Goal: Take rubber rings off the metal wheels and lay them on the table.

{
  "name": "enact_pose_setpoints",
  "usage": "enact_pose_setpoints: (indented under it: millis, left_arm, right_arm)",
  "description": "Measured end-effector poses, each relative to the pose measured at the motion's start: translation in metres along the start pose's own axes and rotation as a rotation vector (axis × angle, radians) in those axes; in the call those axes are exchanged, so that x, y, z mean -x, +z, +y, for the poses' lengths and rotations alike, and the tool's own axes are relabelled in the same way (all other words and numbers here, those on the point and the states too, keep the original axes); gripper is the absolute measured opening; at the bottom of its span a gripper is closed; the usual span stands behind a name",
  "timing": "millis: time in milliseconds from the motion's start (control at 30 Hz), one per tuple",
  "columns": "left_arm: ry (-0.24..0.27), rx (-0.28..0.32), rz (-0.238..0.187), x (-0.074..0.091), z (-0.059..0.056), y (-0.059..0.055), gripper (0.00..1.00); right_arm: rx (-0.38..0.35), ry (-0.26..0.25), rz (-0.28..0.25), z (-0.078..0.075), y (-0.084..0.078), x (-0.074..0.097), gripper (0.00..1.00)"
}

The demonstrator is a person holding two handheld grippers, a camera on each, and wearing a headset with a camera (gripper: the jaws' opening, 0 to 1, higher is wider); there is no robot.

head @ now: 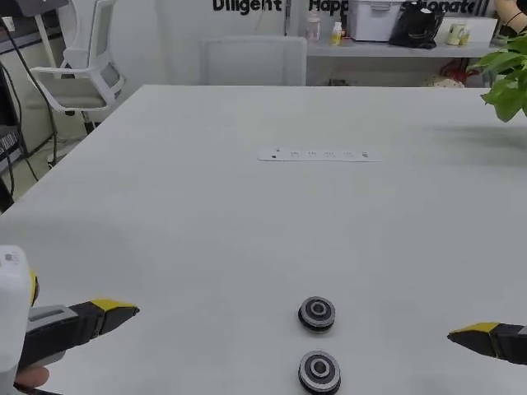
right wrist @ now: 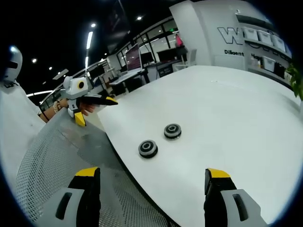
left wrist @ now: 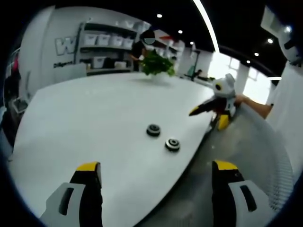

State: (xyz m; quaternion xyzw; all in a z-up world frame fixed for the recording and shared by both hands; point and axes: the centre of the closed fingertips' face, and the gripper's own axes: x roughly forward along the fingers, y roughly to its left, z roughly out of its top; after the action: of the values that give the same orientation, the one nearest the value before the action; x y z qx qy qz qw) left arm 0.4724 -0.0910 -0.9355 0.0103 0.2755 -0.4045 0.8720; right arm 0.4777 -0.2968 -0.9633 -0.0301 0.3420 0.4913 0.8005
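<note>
Since the near wheel [head: 319, 371] and far wheel [head: 317, 313] wear rubber rings [head: 317, 327], I flank them, left gripper [head: 111, 311] and right gripper [head: 478, 333] both released.

right tongs [head: 484, 336], right of the near wheel [head: 319, 372]: body chopped off by the frame edge | left tongs [head: 115, 312], left of it: same deal | rubber-vs-metal line on that wheel: too tiny to tell

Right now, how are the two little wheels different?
The front wheel sits nearest the table edge; the back wheel lies farther in. The back wheel is about level with the left gripper and right gripper tips; the front wheel sits nearer the person. Both lie flat, black rubber rings on.
</note>
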Motion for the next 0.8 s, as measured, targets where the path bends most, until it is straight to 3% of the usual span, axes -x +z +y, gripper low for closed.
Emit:
enact_pose_setpoints:
  millis: [167,800]
  left_arm:
    - [-0.039,0.001,0.015,-0.0037,-0.0068,-0.0022,0.98]
    - [-0.038,0.013,0.032,-0.0038,-0.0063,-0.0059,0.98]
  right_arm:
    - [0.017,0.0,0.026,0.0007,-0.0033,-0.0001,0.92]
    - [0.013,0.016,0.022,0.0025,-0.0041,-0.0007,0.91]
